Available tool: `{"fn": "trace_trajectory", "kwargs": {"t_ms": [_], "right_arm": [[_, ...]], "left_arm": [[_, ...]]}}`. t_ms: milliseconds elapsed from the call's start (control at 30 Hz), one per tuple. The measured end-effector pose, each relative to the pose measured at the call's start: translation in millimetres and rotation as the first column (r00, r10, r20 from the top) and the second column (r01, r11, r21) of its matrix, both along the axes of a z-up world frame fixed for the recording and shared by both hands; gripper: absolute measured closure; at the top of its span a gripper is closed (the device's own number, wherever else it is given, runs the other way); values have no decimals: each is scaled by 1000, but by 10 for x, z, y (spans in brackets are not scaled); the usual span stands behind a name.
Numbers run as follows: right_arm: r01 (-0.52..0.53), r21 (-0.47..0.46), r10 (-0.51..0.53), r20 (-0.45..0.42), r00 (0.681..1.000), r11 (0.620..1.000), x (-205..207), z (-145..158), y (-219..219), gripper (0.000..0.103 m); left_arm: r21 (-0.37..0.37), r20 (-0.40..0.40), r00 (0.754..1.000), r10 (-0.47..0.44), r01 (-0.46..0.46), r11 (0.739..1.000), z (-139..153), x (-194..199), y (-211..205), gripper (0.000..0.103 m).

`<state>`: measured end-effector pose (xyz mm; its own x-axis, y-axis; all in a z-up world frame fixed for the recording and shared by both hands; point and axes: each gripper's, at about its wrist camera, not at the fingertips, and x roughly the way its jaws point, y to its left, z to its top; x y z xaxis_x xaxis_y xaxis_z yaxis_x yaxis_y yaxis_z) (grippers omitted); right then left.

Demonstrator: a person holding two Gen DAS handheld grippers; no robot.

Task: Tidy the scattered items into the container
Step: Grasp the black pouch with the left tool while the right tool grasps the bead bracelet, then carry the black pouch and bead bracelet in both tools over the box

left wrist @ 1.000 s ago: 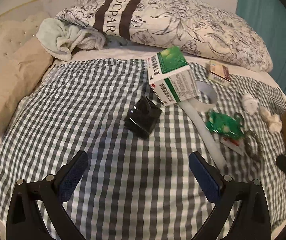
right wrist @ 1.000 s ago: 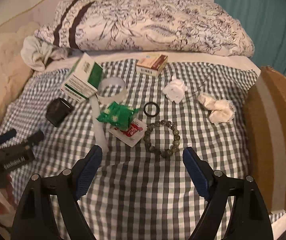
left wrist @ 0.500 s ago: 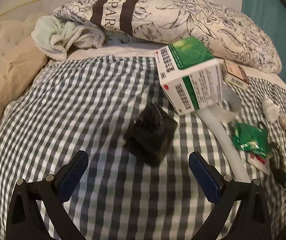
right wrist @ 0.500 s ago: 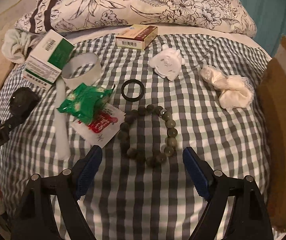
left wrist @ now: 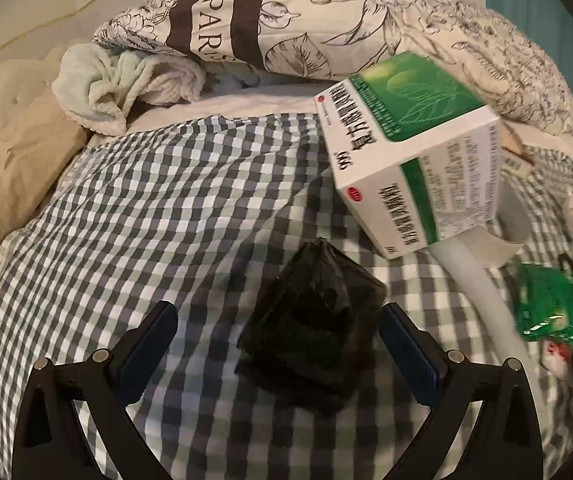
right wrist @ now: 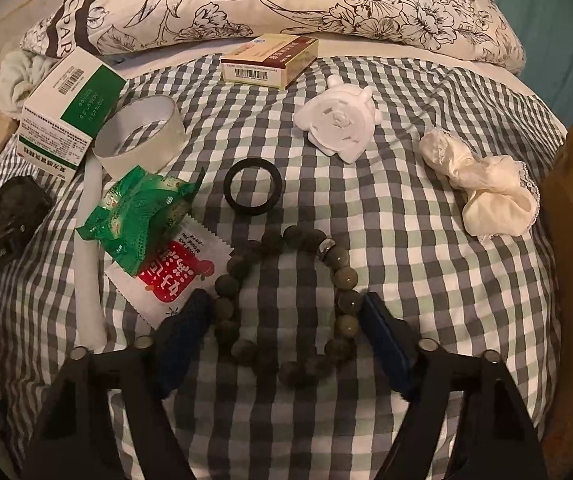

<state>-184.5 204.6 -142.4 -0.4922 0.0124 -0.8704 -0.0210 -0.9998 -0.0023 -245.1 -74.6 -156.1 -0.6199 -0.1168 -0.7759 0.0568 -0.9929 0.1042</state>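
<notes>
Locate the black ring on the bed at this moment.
In the right wrist view the black ring lies flat on the checked cover, centre frame, just above the bead bracelet and right of the green packet.

a green and white checked cloth (left wrist: pixel 166 216) covers the bed. at its far end lies a floral pillow (right wrist: pixel 286 0) with dark stripes, and beside it a crumpled pale towel (left wrist: pixel 126 88). a beige cushion (left wrist: pixel 10 148) lies on the left. a teal curtain (right wrist: pixel 558 20) hangs behind.

Home bedroom: bed (left wrist: pixel 146 208), floral pillow (right wrist: pixel 286 0)
</notes>
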Motion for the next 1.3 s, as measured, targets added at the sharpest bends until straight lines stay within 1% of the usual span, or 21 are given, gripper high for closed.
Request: {"fn": "trace_trajectory", "kwargs": {"t_ms": [33,67,133,200,233,300,467,533,567,633,833,933,967,1100,1233,1300], "right_arm": [[-2,0,2,-1,1000,1000,3,1,-1,32],[-3,3,3,-2,1000,1000,4,-2,1,36],[-4,5,4,-3,1000,1000,19,2,10,46],[-9,-8,9,-3,1000,1000,54,24,34,63],[-10,-11,10,-3,1000,1000,58,28,45,66],[-12,-21,12,-4,1000,1000,88,46,60,77],[-24,-40,23,-10,1000,999,183,103,68,82],[-29,-39,28,-12,1000,999,223,141,59,90],[-29,-43,28,-17,999,999,252,175,62,91],[-31,-52,30,-22,999,998,304,231,64,91],[-37,-48,34,-56,998,998,526,483,39,92],[-32,-54,28,-75,997,998,671,633,34,92],[-31,-52,26,-81,996,998,713,688,35,92],[-32,-50,26,-104,994,998,908,887,28,92],[-38,-57,31,-115,993,998,1103,1010,1,92],[-44,-56,37,-119,992,997,1189,1062,-16,92]], "left_arm": [[6,4,1000,-1,1,1000,-20,-10,-6,14],[22,11,1000,-8,7,1000,-41,-15,-15,30],[44,8,1000,-20,20,999,-37,6,-15,44],[32,-2,1000,-29,29,999,-15,39,8,46],[29,-4,999,-34,34,999,-8,54,16,47],[18,-9,999,-31,32,999,12,95,18,48],[27,-15,1000,-18,18,999,117,256,-36,48],[30,-33,999,-29,30,999,210,361,-43,48],[32,-38,999,-38,39,999,264,416,-41,48],[34,-39,998,-52,53,998,355,533,-12,48],[59,-51,997,-54,57,997,636,867,77,48],[5,-64,994,-85,85,996,762,1066,242,48],[3,-65,993,-98,99,995,807,1132,294,48],[23,-64,991,-119,121,992,962,1360,445,48],[49,-49,992,-119,121,991,1074,1524,541,48],[49,-42,991,-125,127,991,1124,1607,611,48]]}}
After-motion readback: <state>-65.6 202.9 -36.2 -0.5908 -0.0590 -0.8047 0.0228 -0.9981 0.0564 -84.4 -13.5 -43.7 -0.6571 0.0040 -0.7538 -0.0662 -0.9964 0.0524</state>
